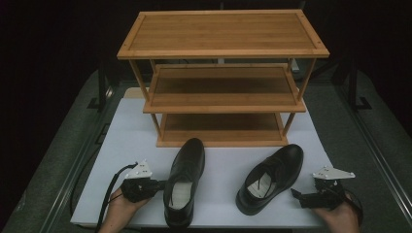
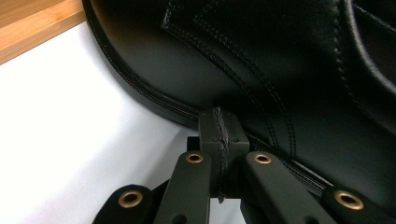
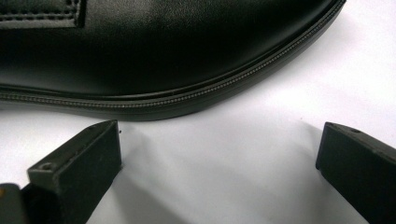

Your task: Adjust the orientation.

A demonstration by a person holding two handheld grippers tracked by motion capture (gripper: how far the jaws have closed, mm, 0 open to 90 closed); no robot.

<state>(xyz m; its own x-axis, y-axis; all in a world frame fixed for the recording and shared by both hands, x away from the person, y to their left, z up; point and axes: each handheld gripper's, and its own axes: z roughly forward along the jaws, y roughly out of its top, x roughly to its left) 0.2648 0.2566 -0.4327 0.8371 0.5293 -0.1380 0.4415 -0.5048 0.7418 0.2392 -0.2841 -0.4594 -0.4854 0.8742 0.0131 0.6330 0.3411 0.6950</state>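
Note:
Two black leather shoes lie on the white board (image 1: 127,141) in front of a wooden rack. My left gripper (image 1: 163,184) is at the left side of the left shoe (image 1: 187,167). In the left gripper view that gripper (image 2: 219,135) is shut, pads pressed together with nothing between them, its tips against the left shoe (image 2: 261,56) just above the sole seam. My right gripper (image 1: 295,192) sits by the right side of the right shoe (image 1: 272,174). In the right gripper view it (image 3: 219,149) stands open, a little short of the right shoe (image 3: 163,46), nothing between its fingertips (image 3: 93,149).
A three-shelf bamboo shoe rack (image 1: 221,48) stands at the back of the board, its bottom shelf (image 1: 221,124) just behind the shoes' toes. Grey-green table surface (image 1: 63,160) surrounds the board. A person's hands hold both grippers at the near edge.

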